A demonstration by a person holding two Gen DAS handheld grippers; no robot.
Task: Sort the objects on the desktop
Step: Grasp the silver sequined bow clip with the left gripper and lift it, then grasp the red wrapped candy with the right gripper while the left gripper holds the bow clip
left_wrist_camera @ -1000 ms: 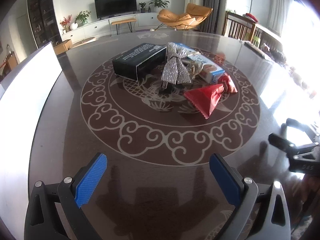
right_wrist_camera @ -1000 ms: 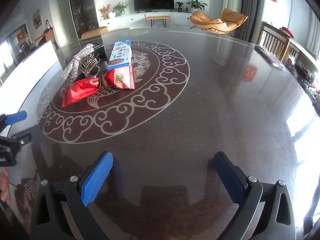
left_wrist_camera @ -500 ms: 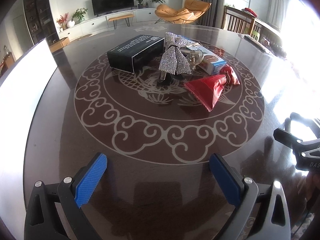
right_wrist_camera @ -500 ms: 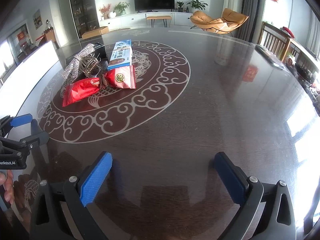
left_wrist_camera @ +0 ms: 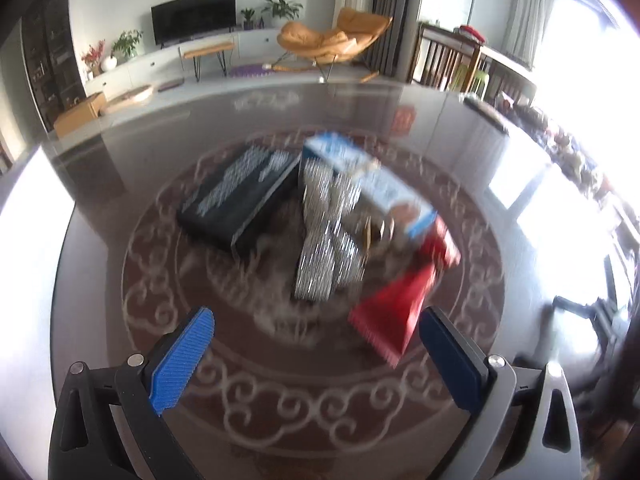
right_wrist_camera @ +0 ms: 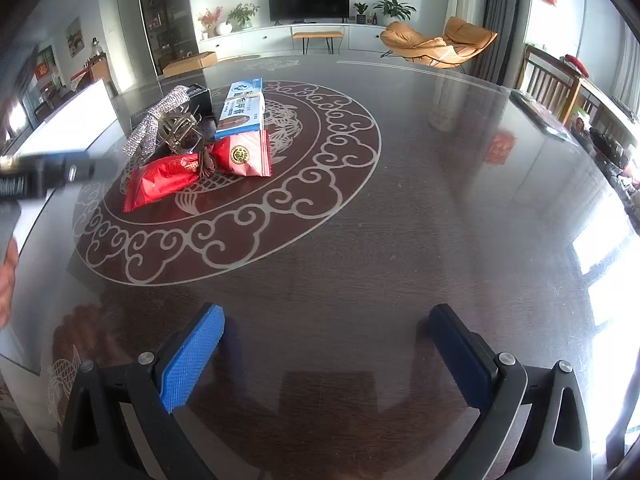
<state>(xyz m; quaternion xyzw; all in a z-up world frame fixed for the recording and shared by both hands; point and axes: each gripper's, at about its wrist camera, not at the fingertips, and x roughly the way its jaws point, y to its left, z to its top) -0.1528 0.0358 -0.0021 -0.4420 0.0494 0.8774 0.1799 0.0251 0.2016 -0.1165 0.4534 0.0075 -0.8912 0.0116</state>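
Observation:
A cluster lies in the middle of the round dark table (right_wrist_camera: 400, 240): a black box (left_wrist_camera: 240, 200), a silver sequin bow clip (left_wrist_camera: 324, 256), a blue and white box (left_wrist_camera: 372, 184) and two red snack packets (left_wrist_camera: 392, 320). In the right wrist view the same heap sits far left, with the bow clip (right_wrist_camera: 168, 128), the blue and white box (right_wrist_camera: 242, 108) and red packets (right_wrist_camera: 168, 184). My left gripper (left_wrist_camera: 316, 344) is open, just short of the bow and the near red packet. My right gripper (right_wrist_camera: 324, 344) is open over bare table, far from the heap.
A white panel (left_wrist_camera: 24, 240) lines the table's left edge. The left gripper's body and a hand (right_wrist_camera: 8, 276) show at the left of the right wrist view. Wooden chairs (right_wrist_camera: 552, 84) stand at the far right. Bright window glare falls on the right side of the table.
My left gripper has moved quickly forward toward the heap, which is now much closer and blurred. The right gripper has hardly moved. Both stay open.

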